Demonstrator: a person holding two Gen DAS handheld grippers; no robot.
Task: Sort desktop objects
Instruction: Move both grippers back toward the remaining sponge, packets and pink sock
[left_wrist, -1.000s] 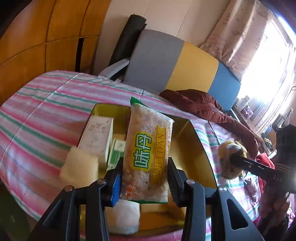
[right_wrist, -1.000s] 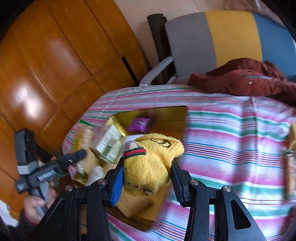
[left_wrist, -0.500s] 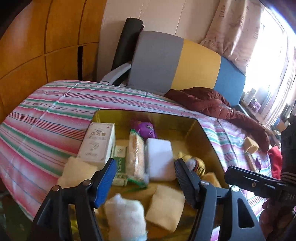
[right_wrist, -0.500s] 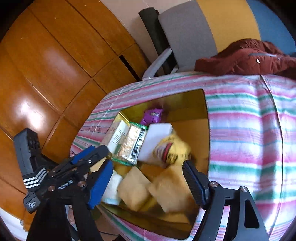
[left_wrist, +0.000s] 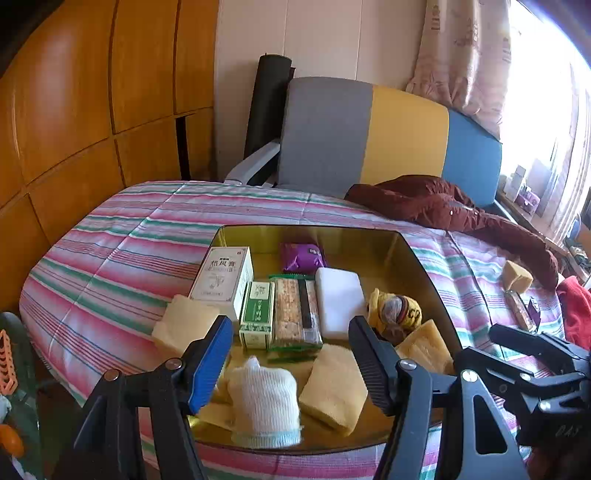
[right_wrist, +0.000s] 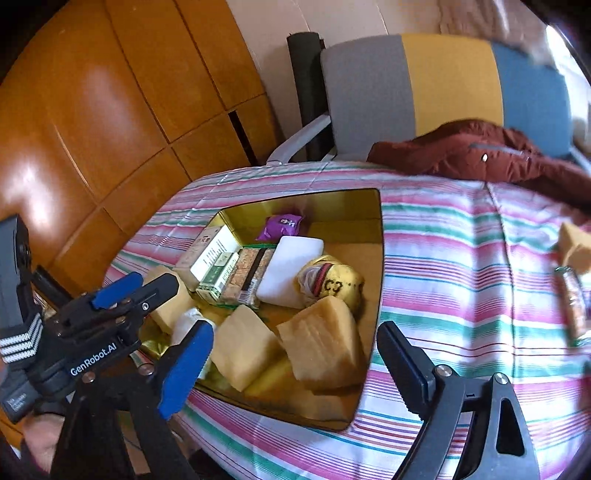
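Most of the sorting looks done, tbh: the gold box (left_wrist: 413, 254) is packed with snack pack (left_wrist: 295, 314) and yellow sock (right_wrist: 332, 282); left gripper (left_wrist: 290, 363) is spread empty, right gripper (right_wrist: 295, 363) is opening empty; two bits (left_wrist: 517, 291) are left out on the striped cloth (left_wrist: 122, 266).

**Colours on the table**

Cloth (left_wrist: 110, 258): pink/green/white stripes. Box (left_wrist: 413, 254): gold inside. Packet (left_wrist: 301, 256): purple. Carton (left_wrist: 256, 314): green & white. Sock (left_wrist: 400, 314): yellow w/ black marks. Sponge (left_wrist: 334, 384): pale yellow. Chair (left_wrist: 369, 129): grey/yellow/blue. Jacket (left_wrist: 443, 206): maroon.
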